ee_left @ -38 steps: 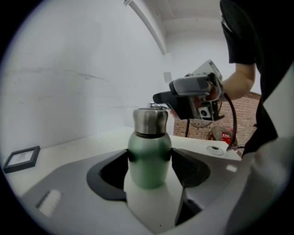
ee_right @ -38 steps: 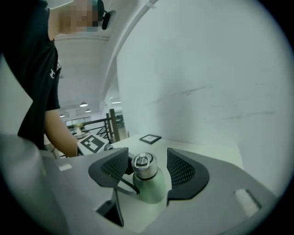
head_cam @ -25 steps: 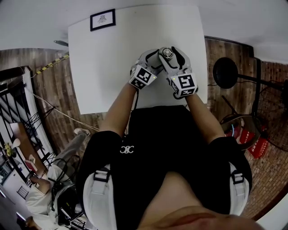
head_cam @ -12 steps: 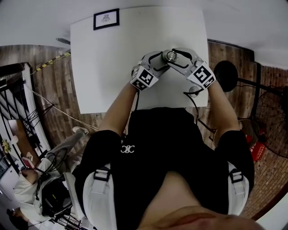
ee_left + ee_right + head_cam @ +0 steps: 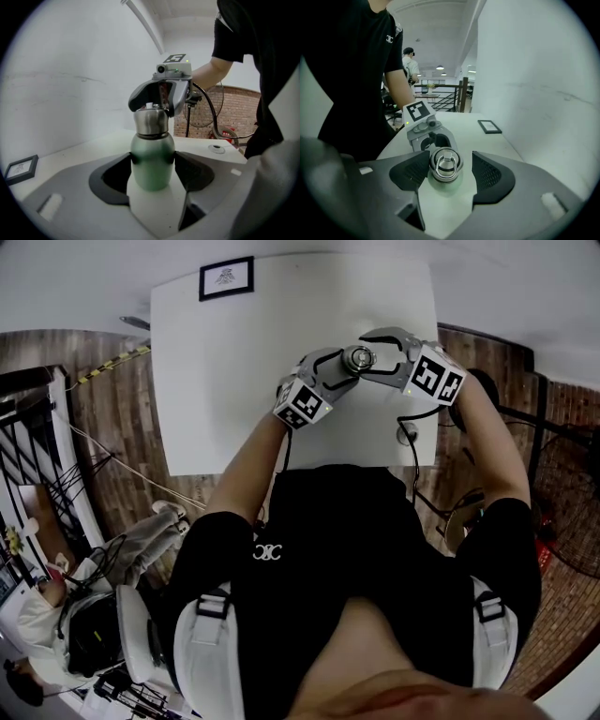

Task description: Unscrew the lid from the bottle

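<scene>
Tabletop from the head view: the steel lid shows end-on near the right edge. The left gripper reaches in from the lower left and the right gripper from the right. A small frame lies at the far corner.

Left gripper view now: the green bottle stands upright on the table, its body squeezed between both dark pads. Up top, the right gripper hangs over the lid.

Right gripper view: looking straight down on the lid and its ring. The lid sits between the jaws, one pad touching it. A thin gap shows at the other, so the jaws are not quite closed on it.
</scene>
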`<control>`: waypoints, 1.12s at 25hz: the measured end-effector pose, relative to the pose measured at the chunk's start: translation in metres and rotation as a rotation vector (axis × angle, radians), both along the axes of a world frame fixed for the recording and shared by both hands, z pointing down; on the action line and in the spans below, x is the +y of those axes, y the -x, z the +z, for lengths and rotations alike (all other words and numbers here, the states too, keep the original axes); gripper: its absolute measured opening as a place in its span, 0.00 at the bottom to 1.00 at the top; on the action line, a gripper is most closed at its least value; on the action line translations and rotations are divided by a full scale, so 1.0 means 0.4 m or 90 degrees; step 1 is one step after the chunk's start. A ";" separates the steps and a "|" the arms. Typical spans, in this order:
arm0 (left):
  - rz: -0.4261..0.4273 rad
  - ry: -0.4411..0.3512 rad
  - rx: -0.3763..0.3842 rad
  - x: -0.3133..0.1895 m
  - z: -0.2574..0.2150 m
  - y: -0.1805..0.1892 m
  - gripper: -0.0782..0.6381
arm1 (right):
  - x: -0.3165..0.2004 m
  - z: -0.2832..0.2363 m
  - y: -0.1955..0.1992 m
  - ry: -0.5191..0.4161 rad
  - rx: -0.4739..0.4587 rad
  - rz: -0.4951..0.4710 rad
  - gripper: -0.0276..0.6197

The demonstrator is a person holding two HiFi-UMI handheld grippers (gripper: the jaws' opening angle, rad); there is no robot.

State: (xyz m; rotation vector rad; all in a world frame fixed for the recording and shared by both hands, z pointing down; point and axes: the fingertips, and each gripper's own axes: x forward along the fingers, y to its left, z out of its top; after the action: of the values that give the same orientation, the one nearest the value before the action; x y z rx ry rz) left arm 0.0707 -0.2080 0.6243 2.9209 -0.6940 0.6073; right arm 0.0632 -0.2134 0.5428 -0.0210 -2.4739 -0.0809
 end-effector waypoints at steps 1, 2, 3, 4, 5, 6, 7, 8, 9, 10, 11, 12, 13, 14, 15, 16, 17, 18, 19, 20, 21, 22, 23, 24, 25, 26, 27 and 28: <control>-0.001 0.000 0.000 0.001 0.001 -0.002 0.59 | -0.004 -0.022 -0.004 0.001 -0.034 0.038 0.45; -0.002 0.000 -0.001 0.001 0.003 -0.005 0.59 | -0.007 -0.045 -0.014 0.007 -0.076 0.084 0.45; -0.003 0.000 -0.001 0.000 0.006 -0.009 0.59 | -0.012 -0.064 -0.027 0.018 -0.124 0.141 0.45; -0.003 0.001 -0.001 -0.001 0.010 -0.011 0.59 | -0.018 -0.079 -0.042 0.029 -0.173 0.206 0.45; -0.004 0.002 -0.002 -0.003 0.015 -0.012 0.59 | -0.024 -0.086 -0.057 0.037 -0.214 0.274 0.45; -0.005 0.004 -0.002 -0.006 0.018 -0.011 0.59 | -0.028 -0.085 -0.071 0.042 -0.247 0.340 0.45; -0.006 0.005 -0.003 -0.009 0.021 -0.010 0.59 | -0.029 -0.077 -0.081 0.047 -0.271 0.399 0.45; -0.007 0.005 -0.004 -0.011 0.022 -0.008 0.59 | -0.026 -0.066 -0.085 0.054 -0.289 0.448 0.45; -0.008 0.006 -0.004 -0.012 0.022 -0.007 0.59 | -0.020 -0.053 -0.082 0.060 -0.300 0.488 0.45; -0.009 0.006 -0.005 -0.012 0.022 -0.007 0.59 | -0.014 -0.040 -0.076 0.063 -0.306 0.521 0.45; -0.010 0.006 -0.005 -0.011 0.020 -0.006 0.59 | -0.012 -0.028 -0.067 0.059 -0.306 0.549 0.45; -0.010 0.006 -0.005 -0.011 0.019 -0.006 0.59 | -0.013 -0.016 -0.057 0.049 -0.302 0.572 0.45; -0.010 0.006 -0.006 -0.010 0.017 -0.006 0.59 | -0.019 -0.004 -0.048 0.038 -0.293 0.591 0.45; -0.011 0.006 -0.007 -0.010 0.017 -0.007 0.59 | -0.026 0.008 -0.040 0.029 -0.282 0.605 0.45; -0.012 0.006 -0.007 -0.011 0.018 -0.008 0.59 | -0.035 0.020 -0.033 0.026 -0.271 0.613 0.45; -0.013 0.006 -0.006 -0.012 0.018 -0.009 0.59 | -0.043 0.030 -0.029 0.026 -0.262 0.618 0.45; -0.016 0.006 -0.006 -0.013 0.018 -0.011 0.59 | -0.048 0.036 -0.027 0.028 -0.256 0.619 0.45; -0.018 0.007 -0.005 -0.013 0.018 -0.012 0.59 | -0.051 0.038 -0.028 0.026 -0.251 0.618 0.45; -0.019 0.009 -0.005 -0.012 0.018 -0.013 0.59 | -0.051 0.038 -0.028 0.019 -0.244 0.614 0.45; -0.019 0.009 -0.006 -0.011 0.018 -0.013 0.59 | -0.049 0.038 -0.028 0.008 -0.237 0.609 0.45; -0.019 0.007 -0.005 -0.012 0.017 -0.013 0.59 | -0.047 0.038 -0.027 -0.005 -0.232 0.603 0.45; -0.018 0.005 -0.003 -0.013 0.014 -0.014 0.59 | -0.047 0.038 -0.025 -0.016 -0.229 0.595 0.45; -0.018 0.003 0.002 -0.015 0.011 -0.014 0.59 | -0.048 0.038 -0.022 -0.023 -0.229 0.585 0.45; -0.020 0.003 0.006 -0.016 0.009 -0.015 0.59 | -0.049 0.039 -0.020 -0.024 -0.229 0.573 0.45; -0.022 0.005 0.010 -0.017 0.009 -0.015 0.59 | -0.050 0.039 -0.019 -0.021 -0.230 0.559 0.45; -0.024 0.007 0.013 -0.017 0.009 -0.014 0.59 | -0.049 0.040 -0.017 -0.015 -0.232 0.541 0.45; -0.024 0.008 0.014 -0.016 0.010 -0.014 0.59 | -0.047 0.040 -0.016 -0.008 -0.234 0.517 0.45; -0.021 0.006 0.013 -0.014 0.010 -0.015 0.59 | -0.042 0.041 -0.016 -0.001 -0.235 0.487 0.45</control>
State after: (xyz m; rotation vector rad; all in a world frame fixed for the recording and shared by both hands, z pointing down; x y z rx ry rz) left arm 0.0767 -0.2137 0.6284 2.8966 -0.7343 0.5744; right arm 0.0694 -0.2303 0.5592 1.0080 -2.6638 0.2641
